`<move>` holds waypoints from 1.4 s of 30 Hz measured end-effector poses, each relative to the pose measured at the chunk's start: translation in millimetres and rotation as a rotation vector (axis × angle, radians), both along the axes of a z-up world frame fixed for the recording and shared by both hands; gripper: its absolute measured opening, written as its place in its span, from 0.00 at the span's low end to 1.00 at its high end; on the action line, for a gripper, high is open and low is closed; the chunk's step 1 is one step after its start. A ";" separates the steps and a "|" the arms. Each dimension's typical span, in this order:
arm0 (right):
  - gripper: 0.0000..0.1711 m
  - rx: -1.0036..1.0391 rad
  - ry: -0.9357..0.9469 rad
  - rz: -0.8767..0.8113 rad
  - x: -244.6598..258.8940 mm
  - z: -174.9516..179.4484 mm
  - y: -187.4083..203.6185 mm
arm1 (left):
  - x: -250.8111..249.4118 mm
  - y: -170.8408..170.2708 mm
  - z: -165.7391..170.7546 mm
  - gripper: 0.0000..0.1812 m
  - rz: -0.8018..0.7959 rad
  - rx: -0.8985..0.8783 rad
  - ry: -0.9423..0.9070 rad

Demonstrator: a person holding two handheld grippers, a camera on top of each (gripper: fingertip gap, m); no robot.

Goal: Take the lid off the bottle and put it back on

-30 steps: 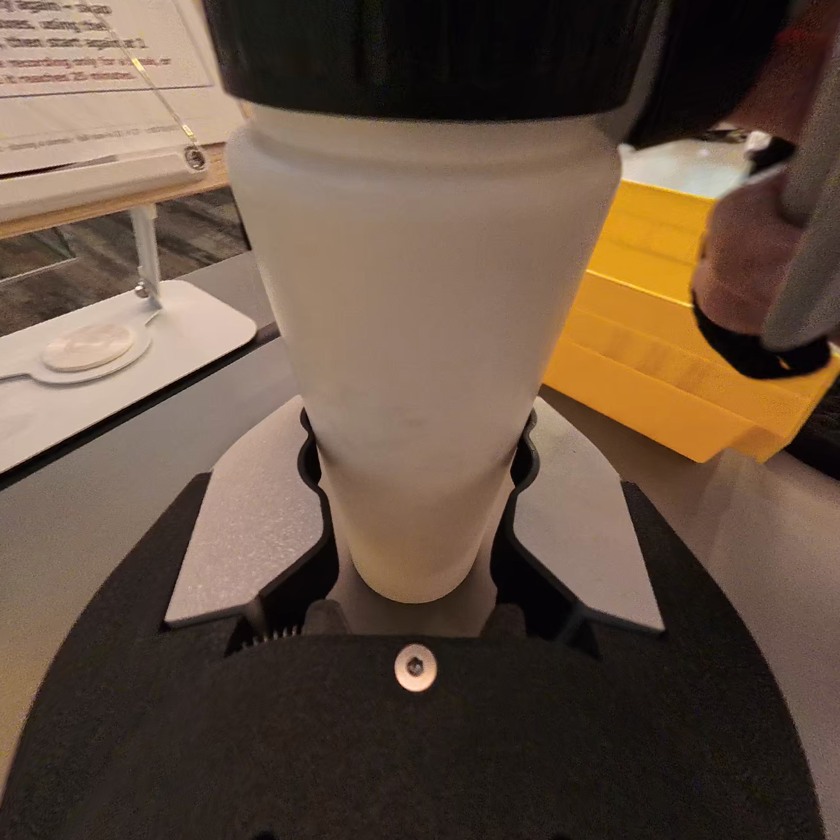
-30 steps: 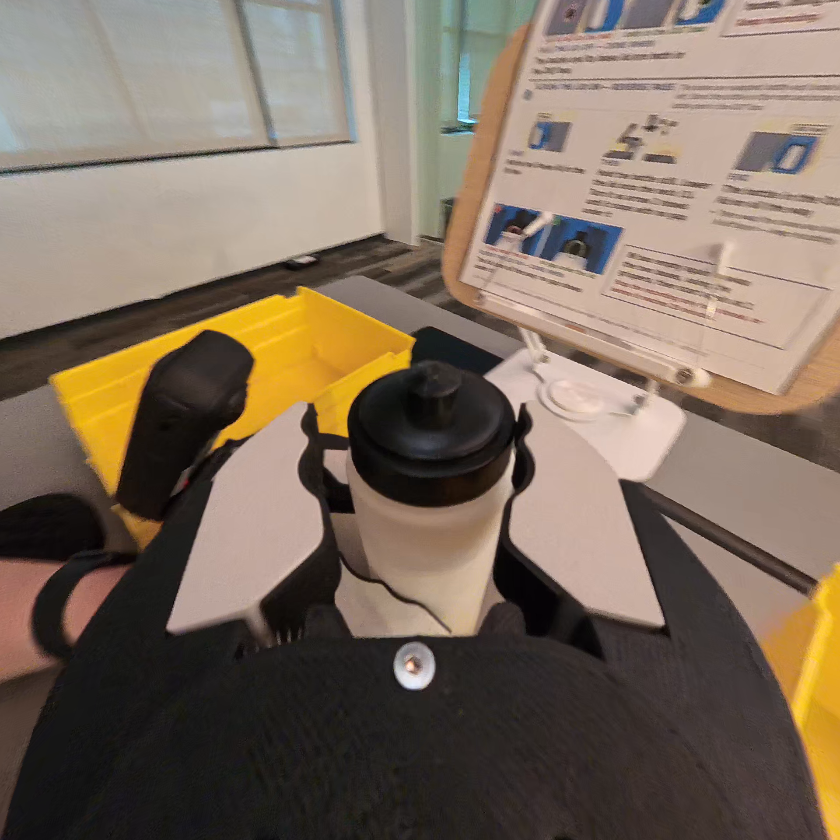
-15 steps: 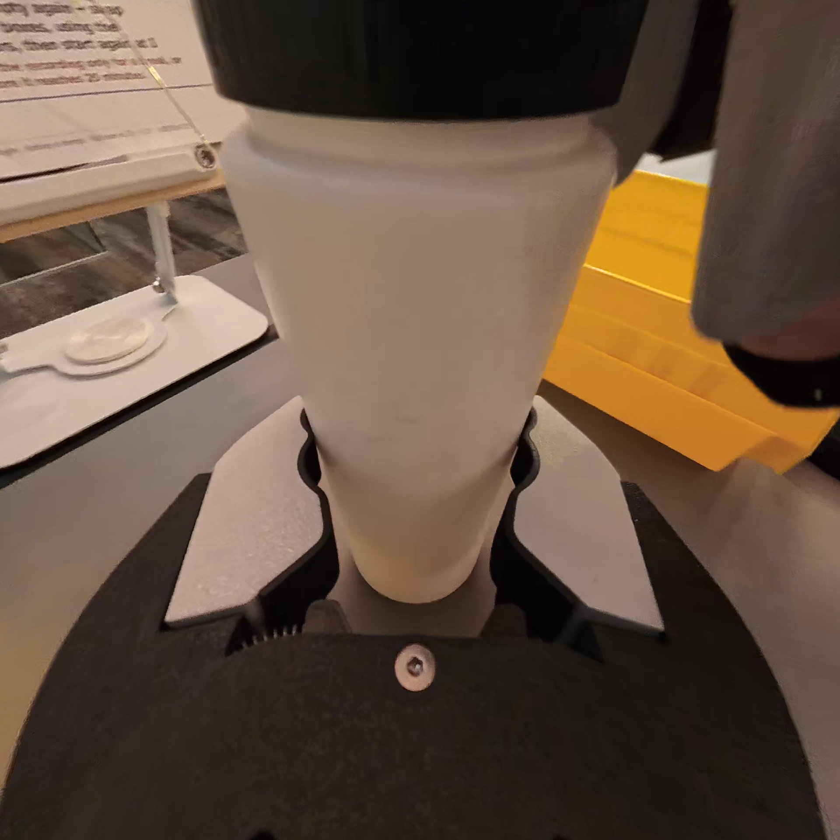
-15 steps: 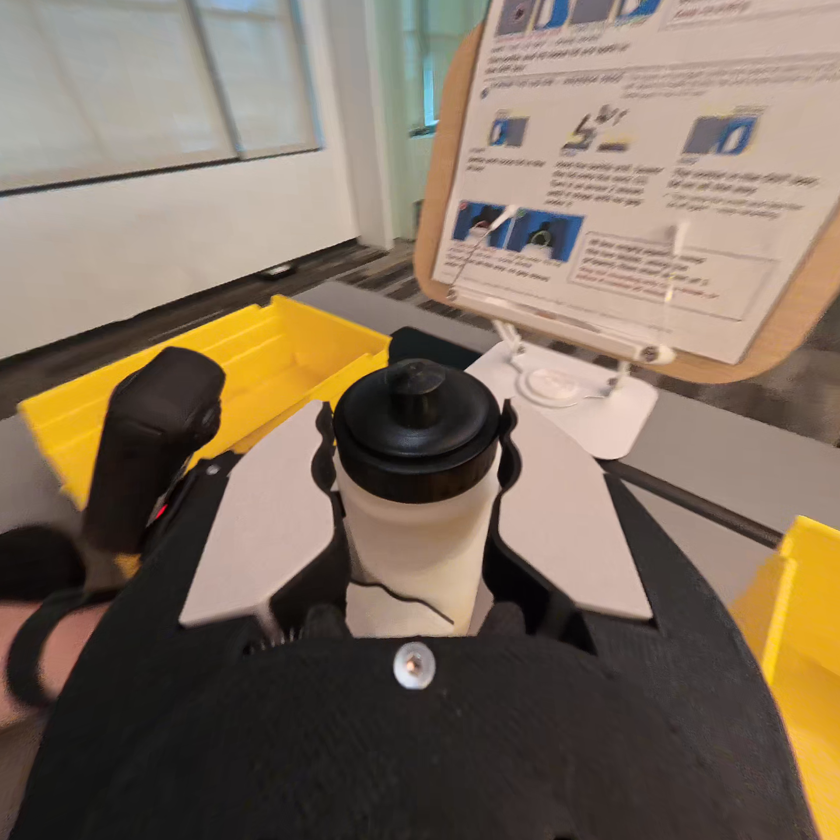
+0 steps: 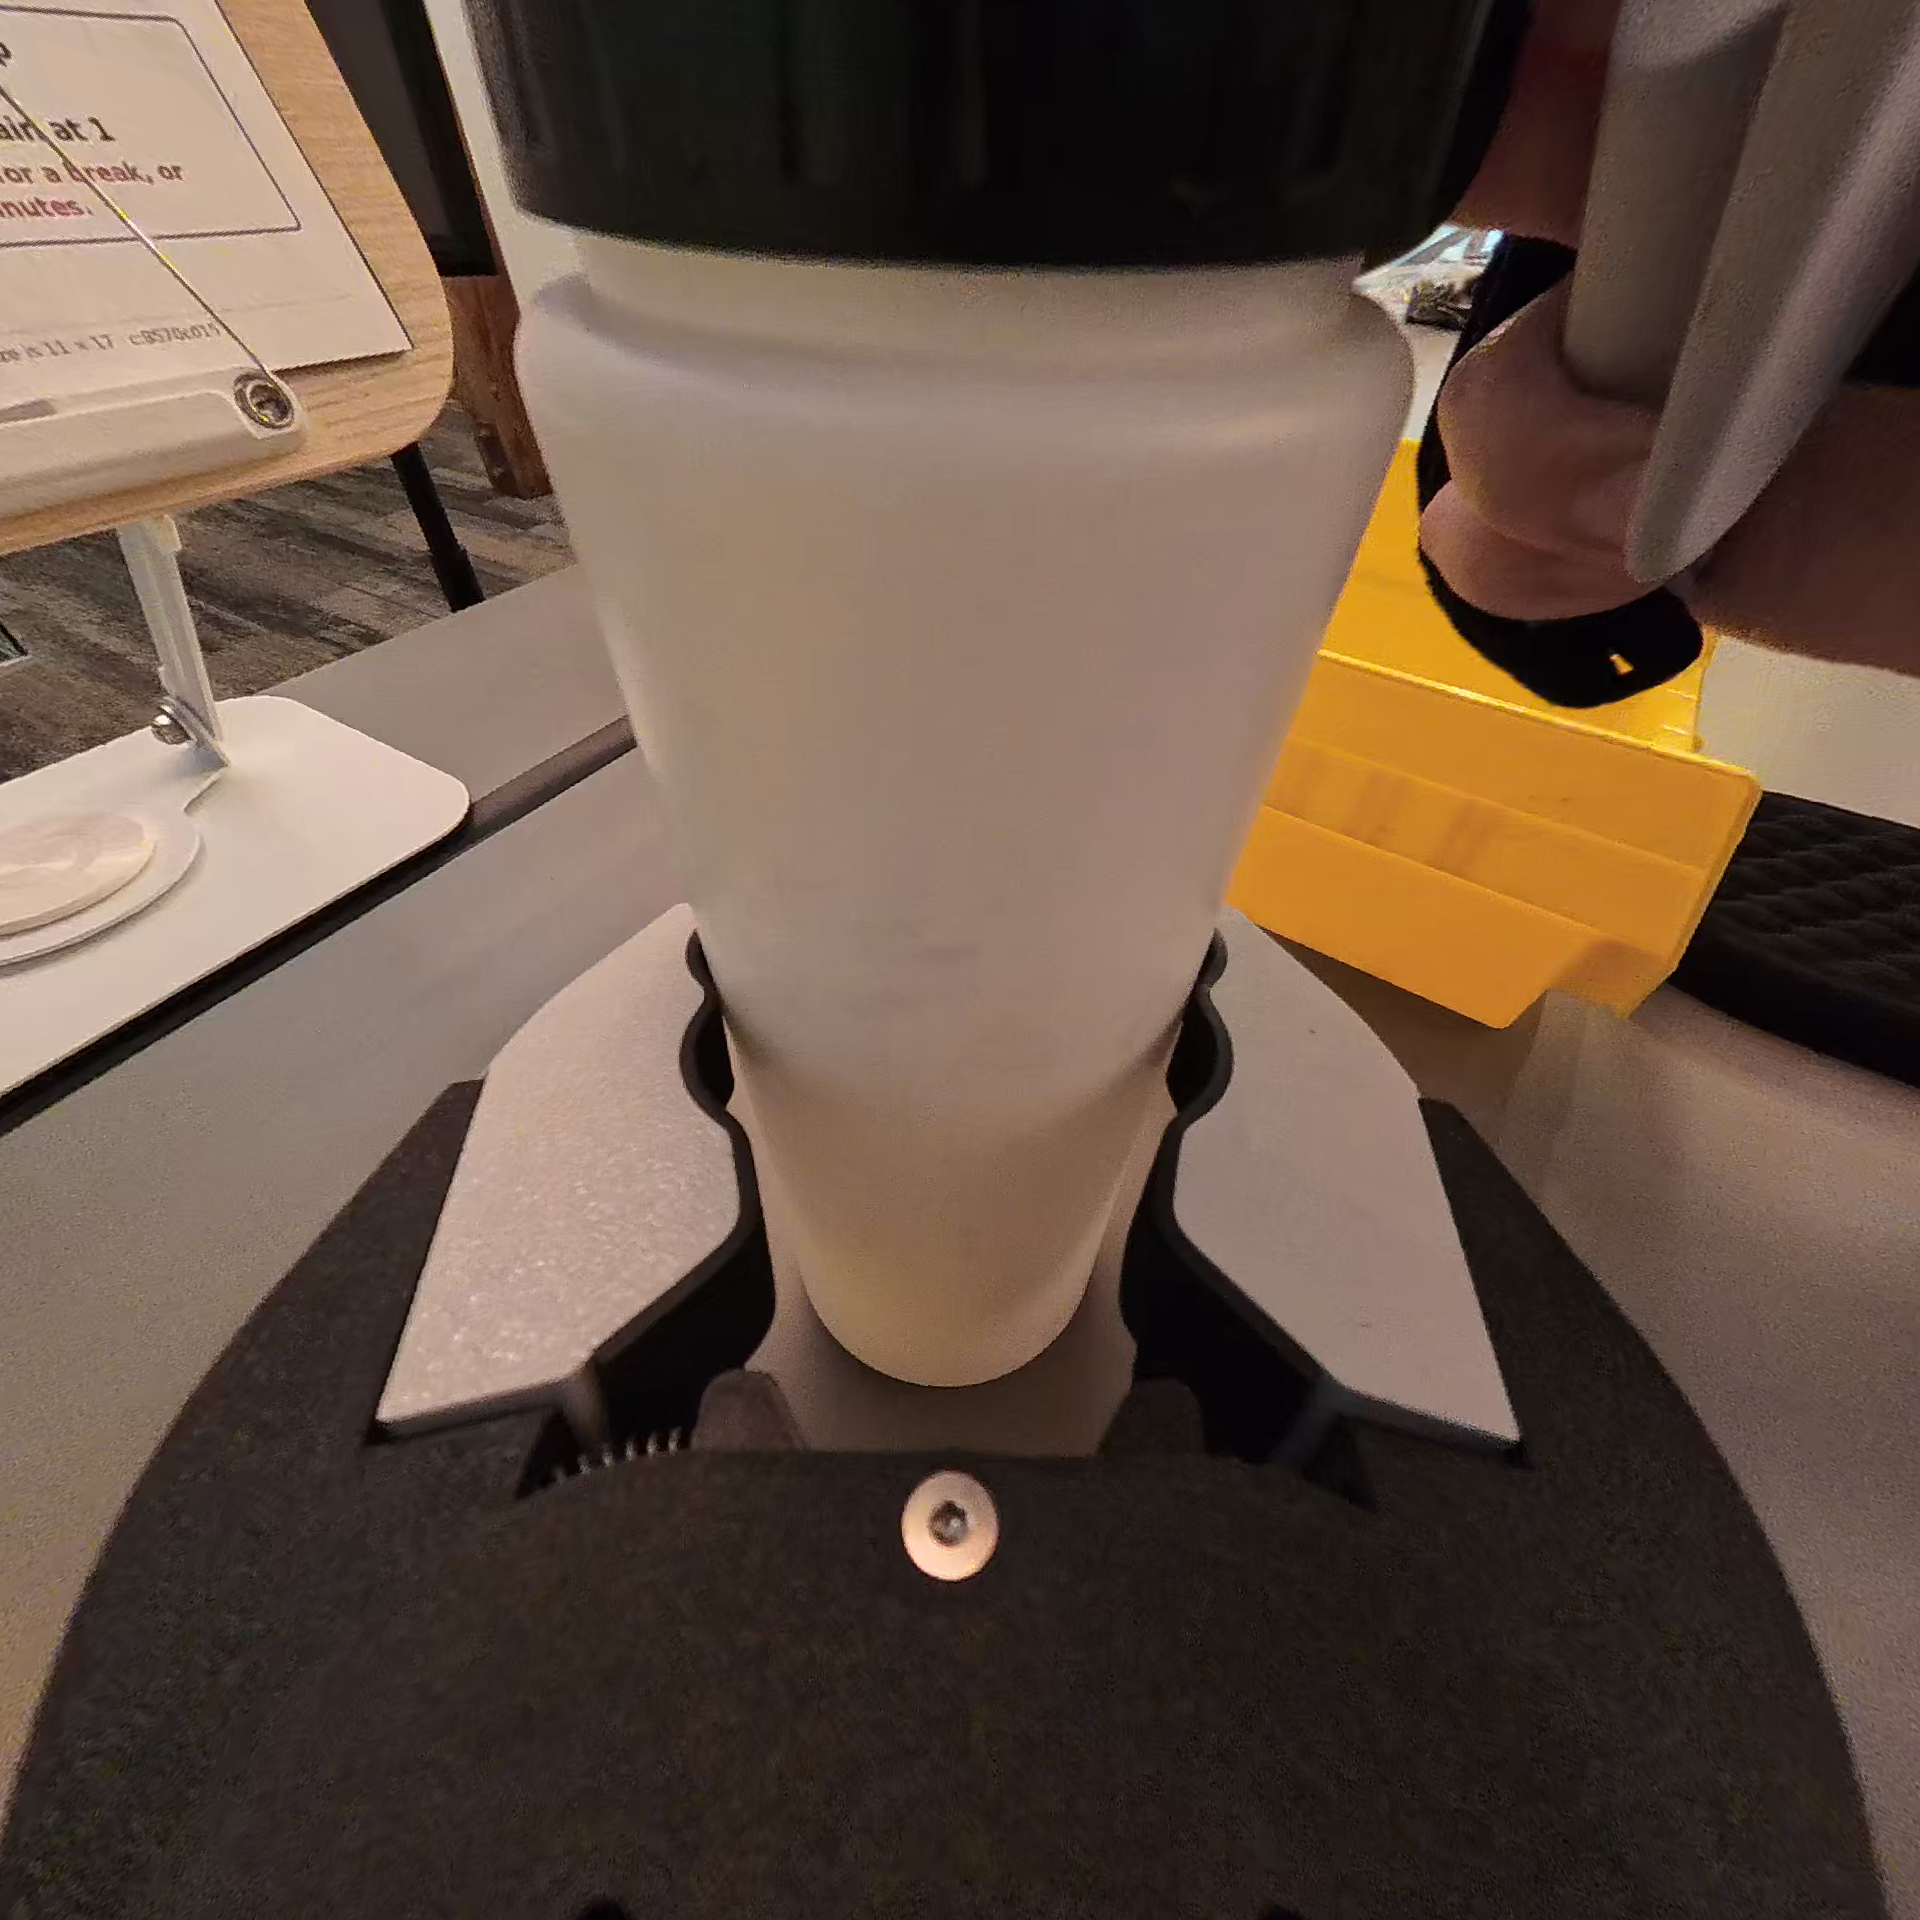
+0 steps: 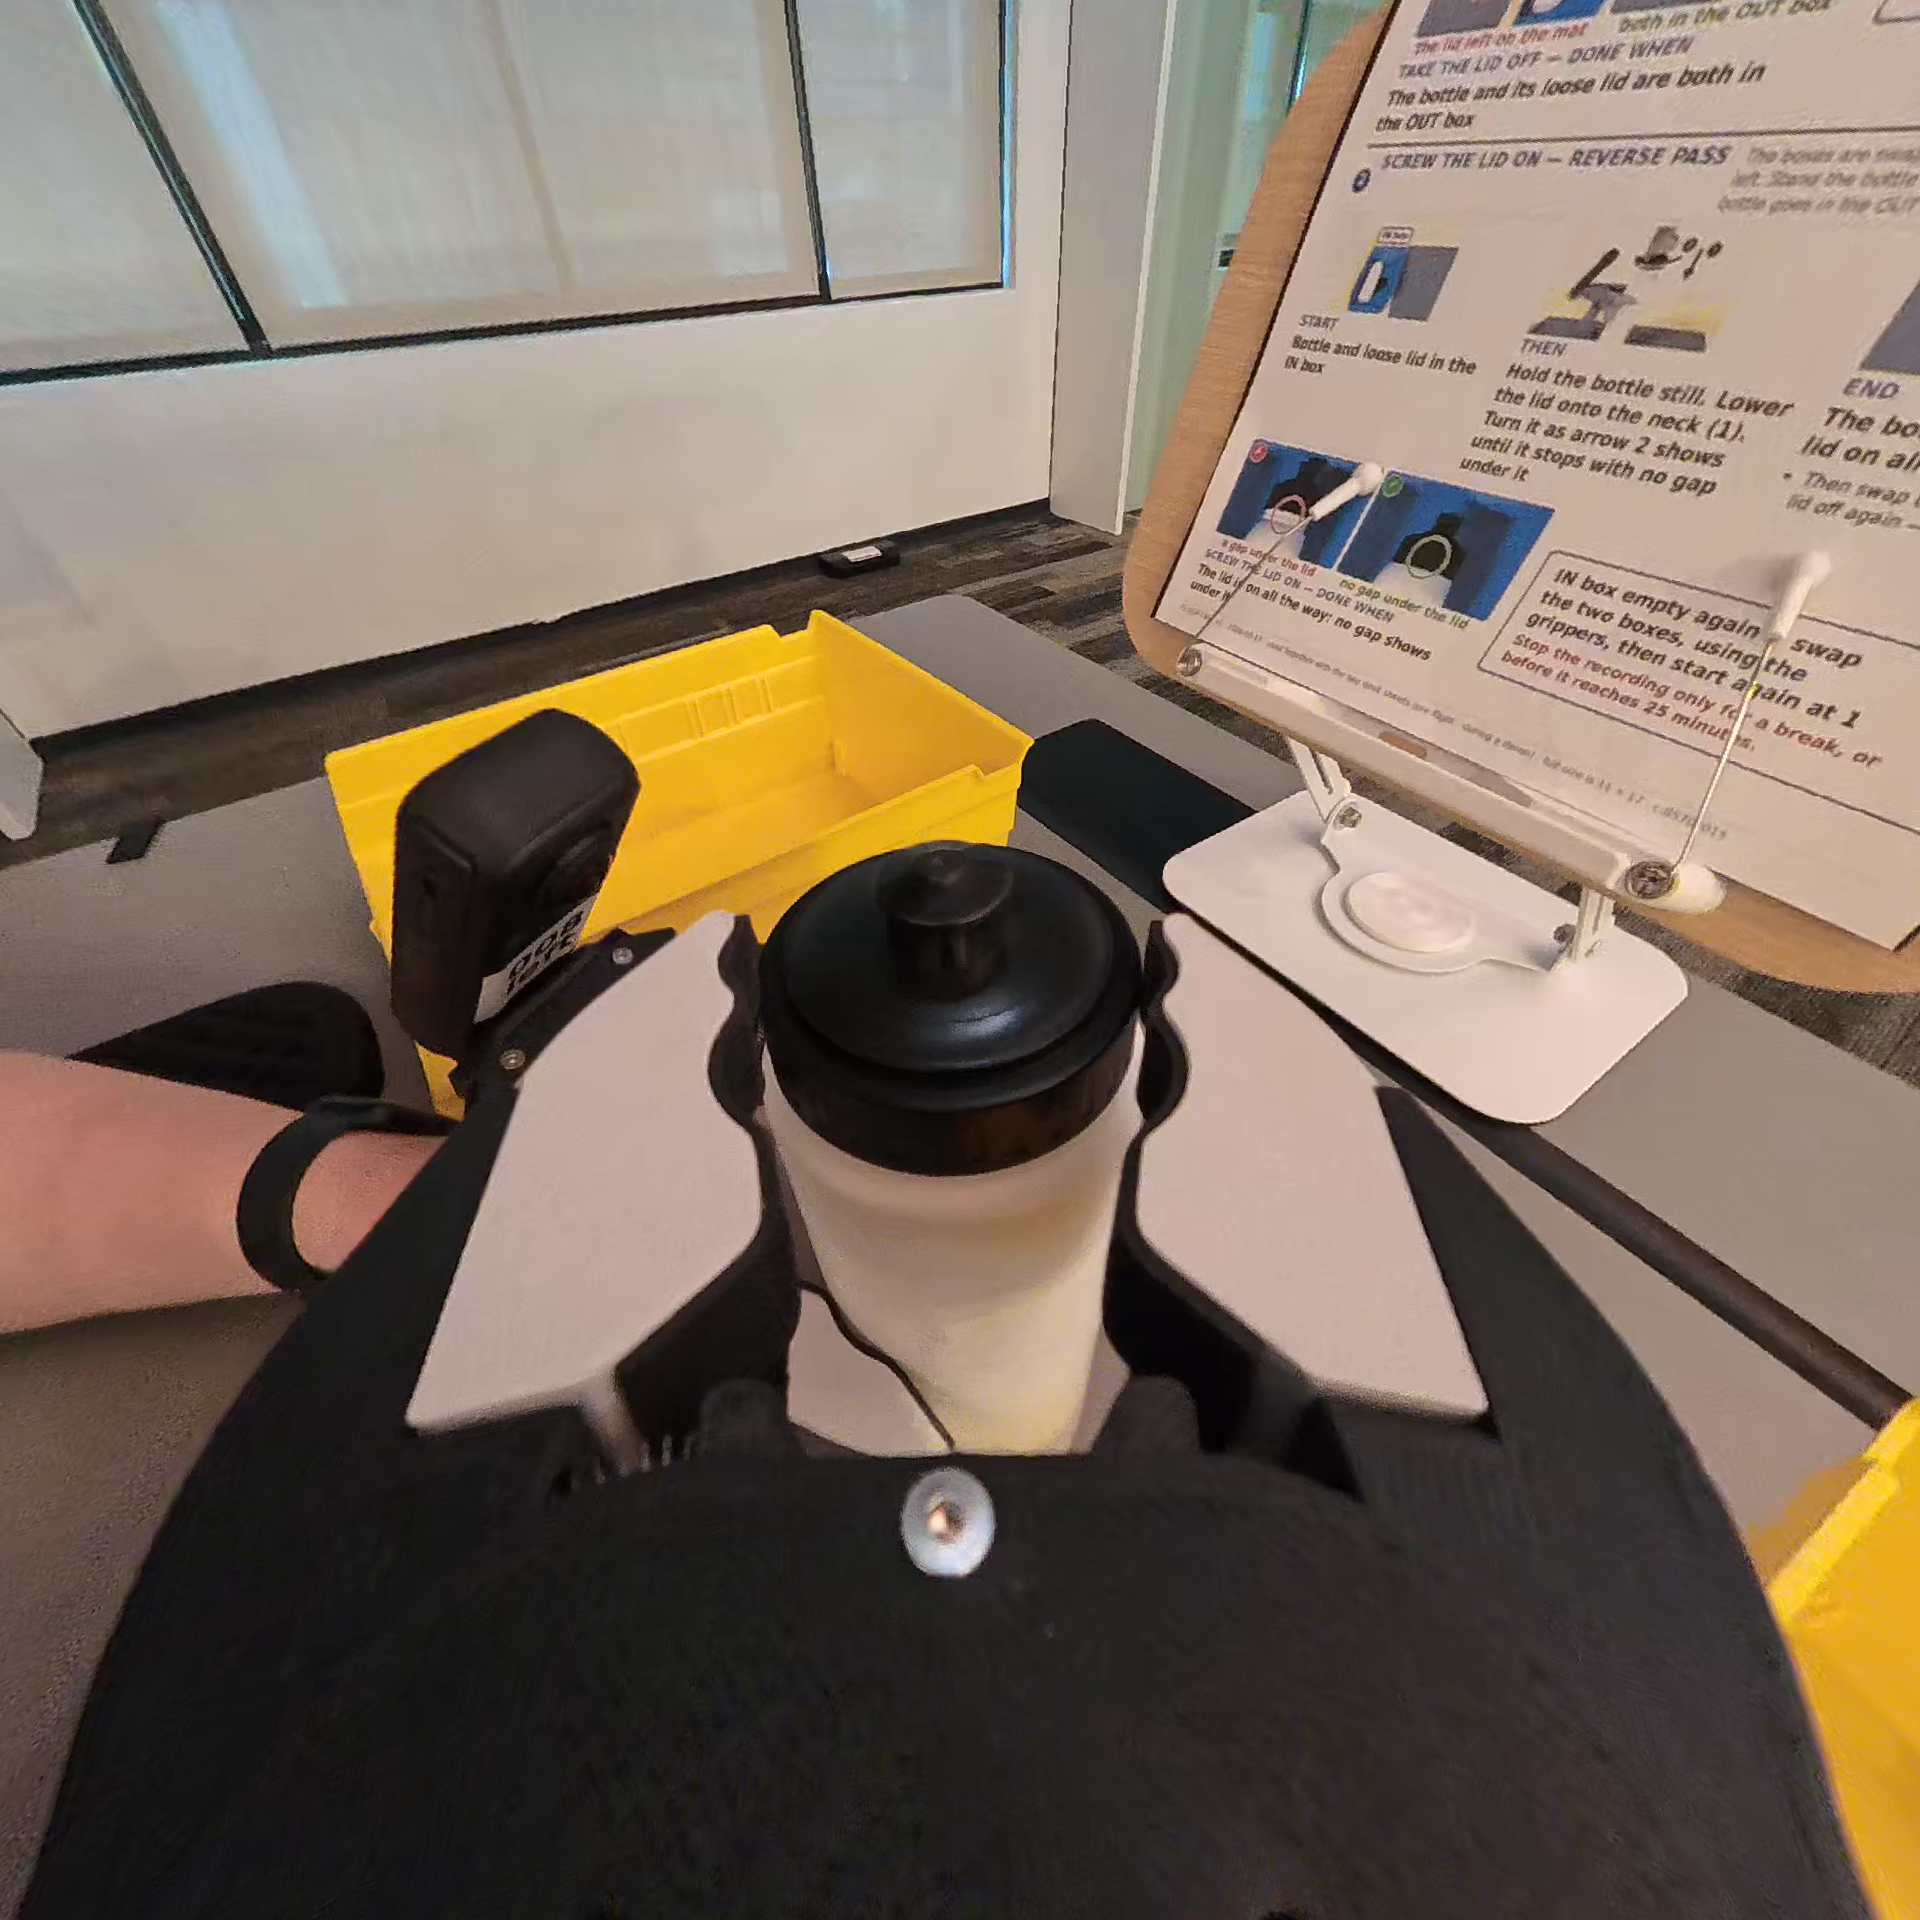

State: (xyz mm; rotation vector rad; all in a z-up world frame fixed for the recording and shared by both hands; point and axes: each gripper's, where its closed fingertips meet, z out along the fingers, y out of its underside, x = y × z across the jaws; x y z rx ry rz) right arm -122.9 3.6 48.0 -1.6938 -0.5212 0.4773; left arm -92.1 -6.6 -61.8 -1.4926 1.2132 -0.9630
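Left gripper: fingers clamped on the lower body of the white bottle, which stands upright on the grey surface, near the yellow bin toward its far edge; right gripper: fingers closed on the black lid; over the last second this gripper has swung round the bottle while the bottle stayed put, which reads as a twist; the lid now sits on the neck with a narrow white band showing beneath it; whether it is loosening or tightening cannot be told; judged mid-turn, lid not yet lifted clear.
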 end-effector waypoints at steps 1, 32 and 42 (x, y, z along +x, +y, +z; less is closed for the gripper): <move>0.42 -0.011 0.004 -0.004 0.1 -0.3 -0.1 | -0.1 0.4 -0.1 0.46 0.007 -0.001 0.003; 0.43 0.068 0.029 -0.423 -8.2 -1.3 18.8 | -12.3 20.4 -0.3 0.46 0.150 -0.016 0.029; 0.43 -0.021 0.005 0.013 -1.0 -2.4 -2.0 | -1.4 2.7 -0.1 0.46 -0.005 -0.007 -0.008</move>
